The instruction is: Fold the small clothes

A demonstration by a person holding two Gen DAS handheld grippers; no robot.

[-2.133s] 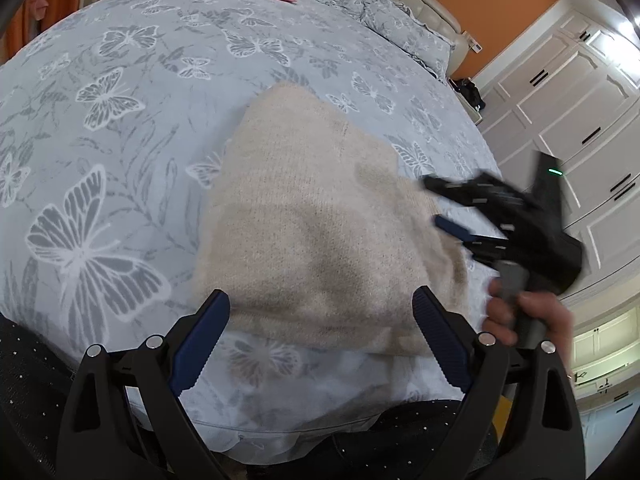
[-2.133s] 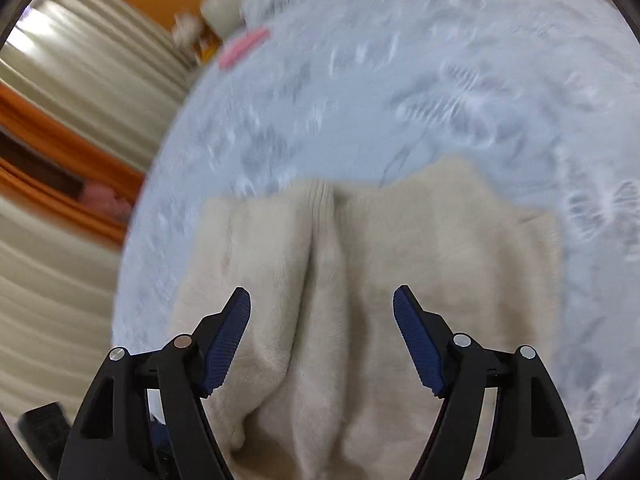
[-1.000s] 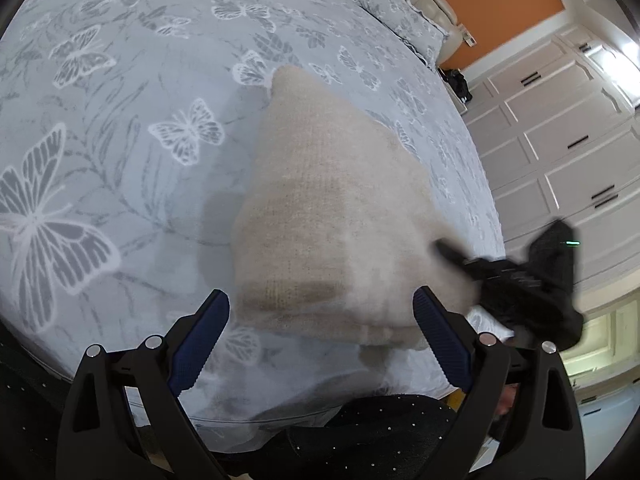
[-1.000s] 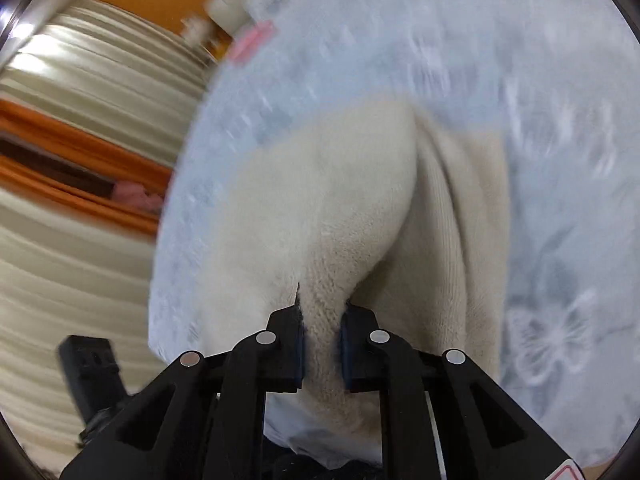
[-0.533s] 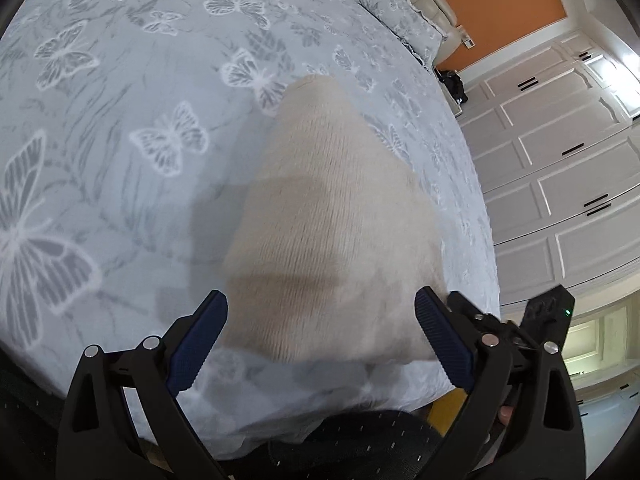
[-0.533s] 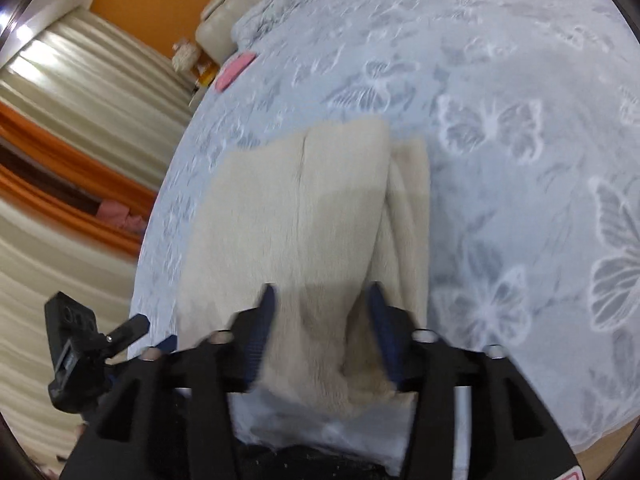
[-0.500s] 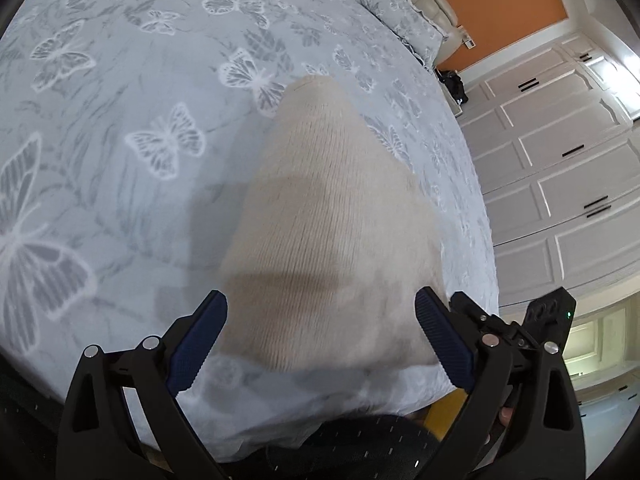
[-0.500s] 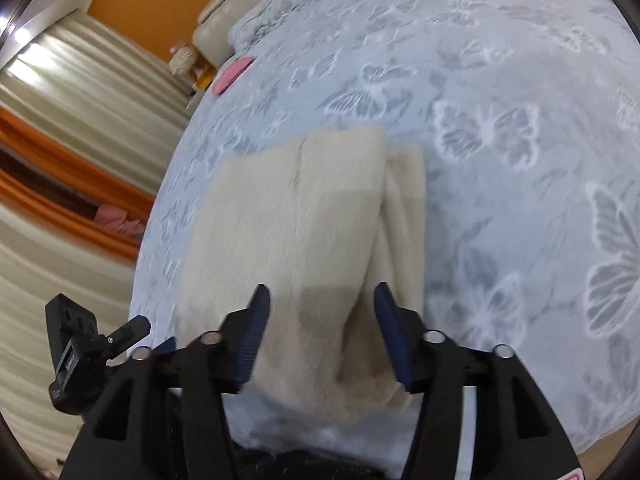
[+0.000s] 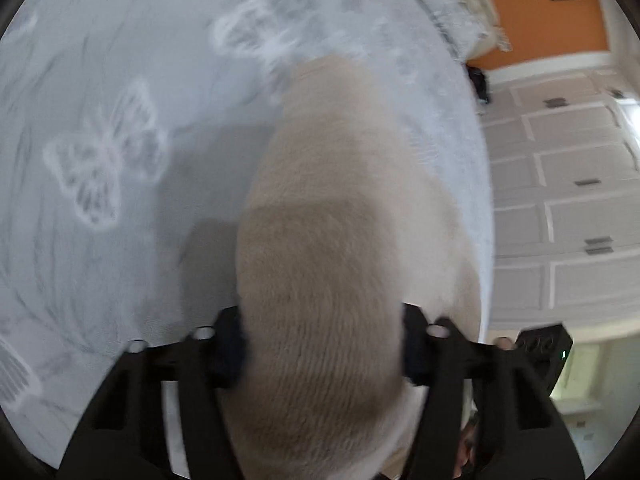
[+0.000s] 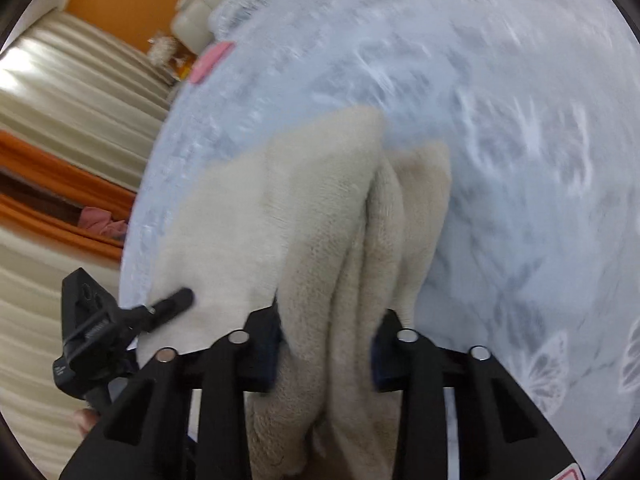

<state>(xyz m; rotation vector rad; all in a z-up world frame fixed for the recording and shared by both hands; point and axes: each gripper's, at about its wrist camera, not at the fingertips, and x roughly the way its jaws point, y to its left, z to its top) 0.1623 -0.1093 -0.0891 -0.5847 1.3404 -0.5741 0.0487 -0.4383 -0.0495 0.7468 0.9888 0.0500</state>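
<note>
Beige knit (image 9: 332, 208) on bedspread (image 9: 120, 80): soft, bulky, likely light; grip near folded edge. Left gripper (image 9: 322, 350), right gripper (image 10: 326, 354) both closing, knit between jaws

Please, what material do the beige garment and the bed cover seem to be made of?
Garment: likely a soft knit, wool or acrylic; fine ribbed rows and a fuzzy matte surface show. Bed cover: apparently thin woven fabric, smooth and matte, printed with butterflies; blur hides the weave.
</note>
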